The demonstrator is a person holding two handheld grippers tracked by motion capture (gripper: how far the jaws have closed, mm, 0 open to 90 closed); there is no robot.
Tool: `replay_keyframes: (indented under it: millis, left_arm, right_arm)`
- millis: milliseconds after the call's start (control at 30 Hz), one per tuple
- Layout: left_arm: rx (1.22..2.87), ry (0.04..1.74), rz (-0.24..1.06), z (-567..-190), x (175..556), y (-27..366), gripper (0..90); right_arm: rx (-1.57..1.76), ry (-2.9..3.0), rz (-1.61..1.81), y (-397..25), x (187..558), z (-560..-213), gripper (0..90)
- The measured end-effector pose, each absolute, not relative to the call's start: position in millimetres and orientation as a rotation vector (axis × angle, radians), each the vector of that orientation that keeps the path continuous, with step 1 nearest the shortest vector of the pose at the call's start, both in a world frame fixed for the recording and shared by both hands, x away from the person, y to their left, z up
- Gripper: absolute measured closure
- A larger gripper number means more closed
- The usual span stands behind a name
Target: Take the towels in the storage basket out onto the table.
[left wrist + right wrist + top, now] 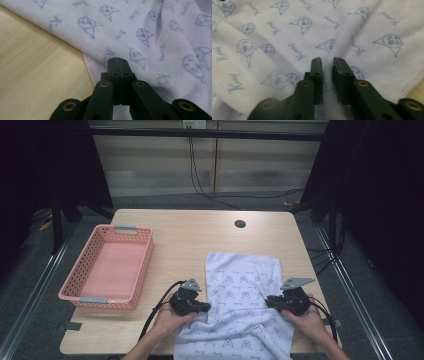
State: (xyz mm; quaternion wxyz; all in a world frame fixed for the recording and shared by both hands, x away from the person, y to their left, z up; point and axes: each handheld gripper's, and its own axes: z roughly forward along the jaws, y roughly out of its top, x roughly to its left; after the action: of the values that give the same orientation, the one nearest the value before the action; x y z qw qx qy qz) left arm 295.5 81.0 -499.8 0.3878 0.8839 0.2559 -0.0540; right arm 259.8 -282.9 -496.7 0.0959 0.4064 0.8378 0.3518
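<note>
Seemingly a fold is being set up. From the high view, a white printed towel (pixel 245 307) lies on the counter (pixel 200 235) toward its near right corner, its near end rumpled and hanging at the near edge. The left gripper (pixel 205 307) sits at the towel's left border and the right gripper (pixel 270 302) at its right border, each held in a hand. Toward the left edge stands a pink basket (pixel 75 281) with nothing in it, well apart from the towel.

Along the left gripper (pixel 117 61), the jaws are pressed together at the towel's (pixel 140 32) hemmed border; whether cloth is pinched between them I cannot tell.

Along the right gripper (pixel 327 62), the jaws stand narrow with a ridge of towel (pixel 297 30) rising into the gap, not yet clamped.

My judgement: the grasp is the step in hand. Next, the right jaws need to close on that ridge, then both sides lift together, evenly, so the cloth does not slip.
</note>
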Motion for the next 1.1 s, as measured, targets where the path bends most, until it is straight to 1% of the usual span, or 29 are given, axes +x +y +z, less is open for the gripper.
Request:
replay_keyframes:
  millis: [67, 233, 400, 467, 533, 600, 667, 733, 767, 833, 867, 900, 967, 1000, 1100]
  left_arm:
    - [2.237, 0.669, -0.156, -500, 290, 87, 90.0]
    - [2.277, 0.662, -0.178, -496, 262, 103, 90.0]
    - [2.287, 0.673, -0.271, -495, 234, 119, 90.0]
    - [2.269, 0.674, -0.217, -495, 226, 125, 89.0]
    - [2.23, 0.694, -0.229, -493, 233, 126, 80.5]
    - [2.175, 0.752, -0.216, -492, 249, 124, 67.3]
    - [2.119, 0.81, -0.202, -492, 270, 119, 64.9]
    - [2.112, 0.839, -0.159, -492, 288, 110, 58.7]
    - [2.108, 0.857, -0.139, -492, 297, 106, 57.8]
    - [2.089, 0.888, -0.13, -493, 312, 101, 51.6]
    - [2.103, 0.914, -0.095, -495, 317, 97, 47.1]
    - [2.09, 0.925, -0.105, -496, 321, 95, 42.6]
    - [2.063, 0.938, -0.117, -501, 327, 93, 44.0]
    - [2.055, 0.931, -0.12, -503, 329, 91, 42.4]
    - [2.093, 0.913, -0.083, -501, 330, 85, 44.0]
  right_arm:
    - [1.186, 2.509, 1.043, -280, 256, -496, 85.9]
    - [1.121, 2.587, 1.053, -271, 238, -494, 85.8]
    - [1.075, 2.665, 1.062, -265, 216, -492, 86.5]
    - [1.055, 2.706, 1.073, -263, 207, -491, 86.6]
    - [1.064, 2.72, 1.087, -262, 203, -491, 85.6]
    - [1.079, 2.691, 1.102, -265, 205, -490, 77.8]
    - [1.083, 2.639, 1.123, -269, 210, -487, 73.8]
    - [1.113, 2.587, 1.14, -273, 217, -483, 70.5]
    - [1.112, 2.558, 1.126, -275, 220, -482, 68.2]
    - [1.145, 2.504, 1.139, -280, 230, -479, 64.1]
    - [1.159, 2.473, 1.138, -283, 236, -477, 62.6]
    - [1.171, 2.444, 1.137, -287, 243, -476, 62.6]
    - [1.208, 2.397, 1.135, -296, 257, -474, 61.7]
    - [1.235, 2.371, 1.141, -300, 264, -474, 61.7]
    - [1.268, 2.343, 1.131, -307, 278, -475, 61.7]
